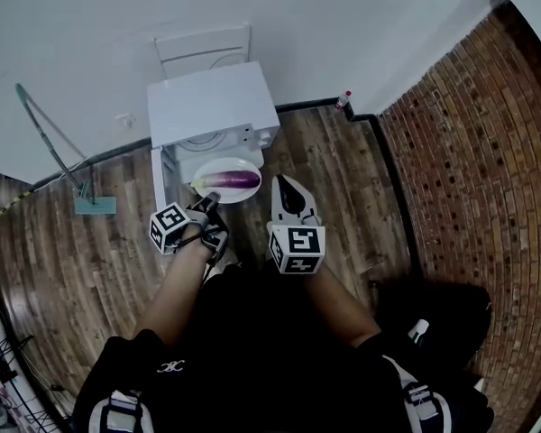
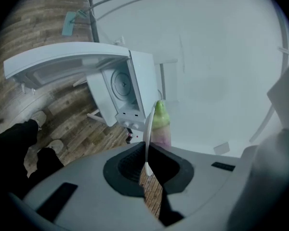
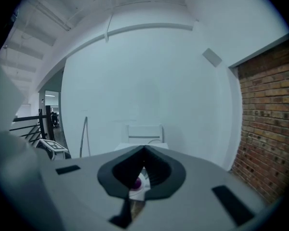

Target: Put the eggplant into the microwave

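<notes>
A purple eggplant (image 1: 231,180) with a green stem end lies on a white plate (image 1: 218,193), held just in front of the white microwave (image 1: 212,106). The microwave's door (image 1: 157,177) stands open to the left. My left gripper (image 1: 208,207) is shut on the plate's near rim. In the left gripper view the plate (image 2: 148,134) shows edge-on between the jaws, with the eggplant's green tip (image 2: 161,119) beyond it and the microwave (image 2: 123,88) further off. My right gripper (image 1: 286,186) hovers shut to the right of the plate, holding nothing. Through its jaws the eggplant (image 3: 136,182) shows.
A white chair (image 1: 203,50) stands behind the microwave against the white wall. A long-handled dustpan (image 1: 94,205) leans at the left. A brick wall (image 1: 469,161) runs down the right side. A small bottle (image 1: 343,99) sits in the far corner. The floor is wood planks.
</notes>
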The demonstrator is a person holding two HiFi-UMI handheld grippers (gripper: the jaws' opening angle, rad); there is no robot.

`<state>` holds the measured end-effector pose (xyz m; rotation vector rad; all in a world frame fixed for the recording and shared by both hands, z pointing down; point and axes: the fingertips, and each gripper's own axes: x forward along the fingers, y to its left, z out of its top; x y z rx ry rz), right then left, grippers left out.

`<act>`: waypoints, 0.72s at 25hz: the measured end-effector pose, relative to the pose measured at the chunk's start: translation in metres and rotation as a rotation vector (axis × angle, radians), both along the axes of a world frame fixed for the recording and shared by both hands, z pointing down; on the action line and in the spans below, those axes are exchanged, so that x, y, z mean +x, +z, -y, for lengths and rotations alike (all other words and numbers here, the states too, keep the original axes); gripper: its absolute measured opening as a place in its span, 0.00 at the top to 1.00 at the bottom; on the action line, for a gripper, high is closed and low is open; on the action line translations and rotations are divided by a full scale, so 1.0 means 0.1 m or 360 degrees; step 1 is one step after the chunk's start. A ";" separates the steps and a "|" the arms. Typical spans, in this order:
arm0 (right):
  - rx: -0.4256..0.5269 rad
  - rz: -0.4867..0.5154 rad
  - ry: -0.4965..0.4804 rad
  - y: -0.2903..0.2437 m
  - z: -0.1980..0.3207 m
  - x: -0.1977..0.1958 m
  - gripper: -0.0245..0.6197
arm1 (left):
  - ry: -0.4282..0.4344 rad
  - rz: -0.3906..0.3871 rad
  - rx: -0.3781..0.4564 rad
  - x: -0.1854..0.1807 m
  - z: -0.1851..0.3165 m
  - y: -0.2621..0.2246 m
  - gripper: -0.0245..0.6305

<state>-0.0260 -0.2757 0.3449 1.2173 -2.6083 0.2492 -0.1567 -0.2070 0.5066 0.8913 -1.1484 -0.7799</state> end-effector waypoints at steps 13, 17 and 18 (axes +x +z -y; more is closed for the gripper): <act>-0.0030 -0.0025 -0.0455 0.09 0.89 -0.24 0.95 | -0.0442 0.0048 -0.0040 -0.10 0.51 0.23 0.94; -0.0073 -0.0068 -0.0589 0.45 1.05 -0.41 0.95 | -0.0563 0.0035 -0.0052 -0.14 0.59 0.53 0.94; -0.0083 -0.0070 -0.0617 0.56 1.07 -0.46 0.95 | -0.0591 0.0034 -0.0062 -0.18 0.60 0.63 0.94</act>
